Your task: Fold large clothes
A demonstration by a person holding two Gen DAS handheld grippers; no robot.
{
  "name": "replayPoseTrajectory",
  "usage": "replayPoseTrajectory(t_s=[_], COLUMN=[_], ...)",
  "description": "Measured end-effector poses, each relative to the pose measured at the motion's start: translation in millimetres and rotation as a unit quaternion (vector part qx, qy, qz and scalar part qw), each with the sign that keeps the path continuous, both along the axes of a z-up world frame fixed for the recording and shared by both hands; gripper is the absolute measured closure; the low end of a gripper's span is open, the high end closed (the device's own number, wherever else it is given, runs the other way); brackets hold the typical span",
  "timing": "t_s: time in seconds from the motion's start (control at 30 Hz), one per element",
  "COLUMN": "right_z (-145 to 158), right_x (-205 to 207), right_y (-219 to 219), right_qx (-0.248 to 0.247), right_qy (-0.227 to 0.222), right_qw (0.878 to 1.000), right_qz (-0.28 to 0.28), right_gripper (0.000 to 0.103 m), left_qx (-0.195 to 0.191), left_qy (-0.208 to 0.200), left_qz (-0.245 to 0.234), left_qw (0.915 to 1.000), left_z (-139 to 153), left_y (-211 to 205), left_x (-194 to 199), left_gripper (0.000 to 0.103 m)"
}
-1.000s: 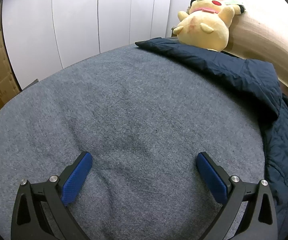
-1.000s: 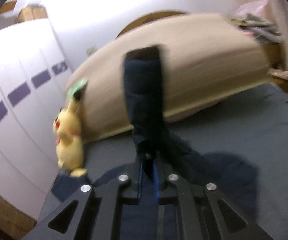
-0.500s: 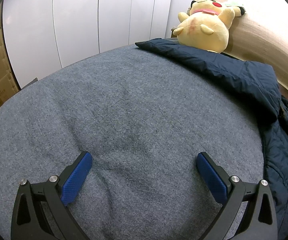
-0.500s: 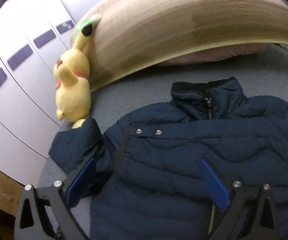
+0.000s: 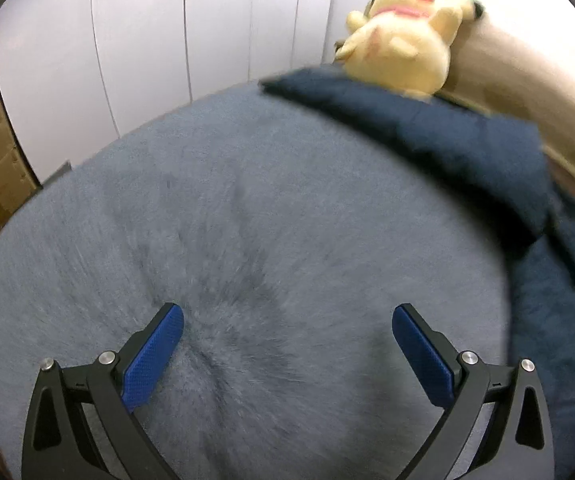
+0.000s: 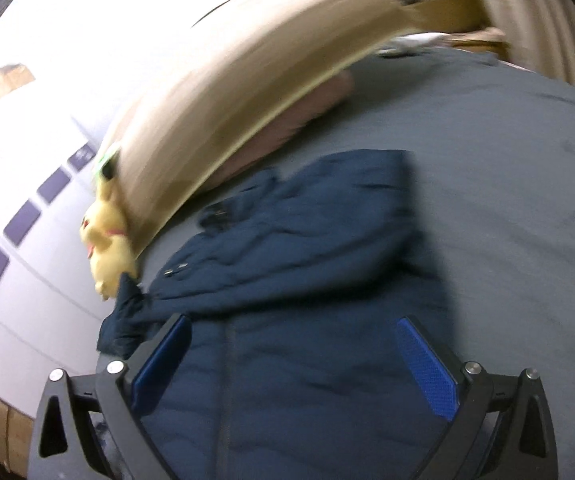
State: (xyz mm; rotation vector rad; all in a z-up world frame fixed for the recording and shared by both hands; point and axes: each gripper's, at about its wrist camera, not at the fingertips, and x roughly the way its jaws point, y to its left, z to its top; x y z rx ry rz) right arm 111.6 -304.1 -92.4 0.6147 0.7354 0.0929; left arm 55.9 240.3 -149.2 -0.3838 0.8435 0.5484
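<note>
Now the right gripper [image 6: 291,340] has pulled back from the navy puffer jacket [image 6: 307,264], jaws wide and empty; one sleeve lies folded across it. Left gripper [image 5: 287,330], wide and empty, hovers over grey bedding [image 5: 247,220].

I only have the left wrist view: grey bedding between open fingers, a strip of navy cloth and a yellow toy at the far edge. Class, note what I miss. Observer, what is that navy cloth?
Observer: A quilted navy jacket lying on the grey bed cover, one sleeve folded across its chest.
Operator: Is the right gripper holding it?
Observer: No, the right gripper is open above the jacket's lower front.
Operator: Where is the other sleeve?
Observer: It stretches out to the yellow plush toy.
</note>
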Motion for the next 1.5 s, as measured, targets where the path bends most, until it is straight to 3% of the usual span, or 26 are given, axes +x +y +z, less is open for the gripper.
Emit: replayPoseTrajectory(t_s=[0.1,0.17,0.23,0.37,0.43,0.5,0.63,0.7,0.73,0.77,0.8,0.87,1.03,1.13,1.2,1.33,1.5], right_z=[-16,-25,-32,-37,-43,-50,-61,-64,-65,-66,-66,-66,-62,-55,-45,-32,-56], right_x=[-23,-28,-26,-22,-25,-28,-35,-36,-35,-35,-34,-33,-34,-25,-13,34,134], right_y=[-37,-52,-60,-65,-68,-66,-69,-71,-71,-71,-71,-71,-77,-80,-79,-83,-97], right_qx=[0.018,0.033,0.045,0.056,0.062,0.069,0.084,0.089,0.092,0.091,0.090,0.087,0.079,0.085,0.087,0.079,0.078], right_qy=[0.000,0.003,0.005,-0.008,-0.010,-0.007,-0.009,-0.010,-0.010,-0.011,-0.011,-0.010,-0.011,-0.009,-0.013,-0.007,0.067], right_qw=[0.999,0.998,0.998,0.997,0.997,0.996,0.995,0.994,0.994,0.994,0.994,0.995,0.995,0.994,0.995,0.996,0.995], right_qz=[-0.036,-0.047,-0.047,-0.044,-0.048,-0.049,-0.054,-0.056,-0.056,-0.055,-0.055,-0.053,-0.060,-0.061,-0.053,-0.039,-0.008], right_gripper=[0.000,0.000,0.000,0.000,0.000,0.000,0.000,0.000,0.000,0.000,0.000,0.000,0.000,0.000,0.000,0.000,0.000], left_qx=[0.015,0.015,-0.002,-0.040,-0.058,-0.085,-0.116,-0.128,-0.133,-0.131,-0.123,-0.119,-0.060,-0.067,-0.074,-0.033,-0.022], left_qy=[-0.041,-0.057,-0.067,-0.057,-0.037,-0.015,0.012,0.035,0.042,0.057,0.076,0.074,-0.007,0.010,0.029,0.009,-0.014], left_qz=[-0.039,-0.095,-0.165,-0.265,-0.283,-0.285,-0.259,-0.240,-0.229,-0.224,-0.219,-0.210,-0.206,-0.183,-0.192,-0.207,-0.207], left_qw=[0.9983,0.9937,0.9840,0.9618,0.9565,0.9546,0.9587,0.9617,0.9633,0.9640,0.9649,0.9677,0.9766,0.9807,0.9781,0.9777,0.9779], left_z=[43,66,83,84,74,61,40,28,22,16,11,8,40,17,-7,-13,-24], left_y=[-25,-53,-88,-148,-164,-173,-179,-177,-177,-178,-180,-179,-183,-174,-174,-186,-197], left_x=[9,27,54,118,151,180,222,234,239,244,247,247,197,186,190,181,175], left_gripper=[0.000,0.000,0.000,0.000,0.000,0.000,0.000,0.006,0.020,0.056,0.079,0.091,0.093,0.092,0.090,0.087,0.085])
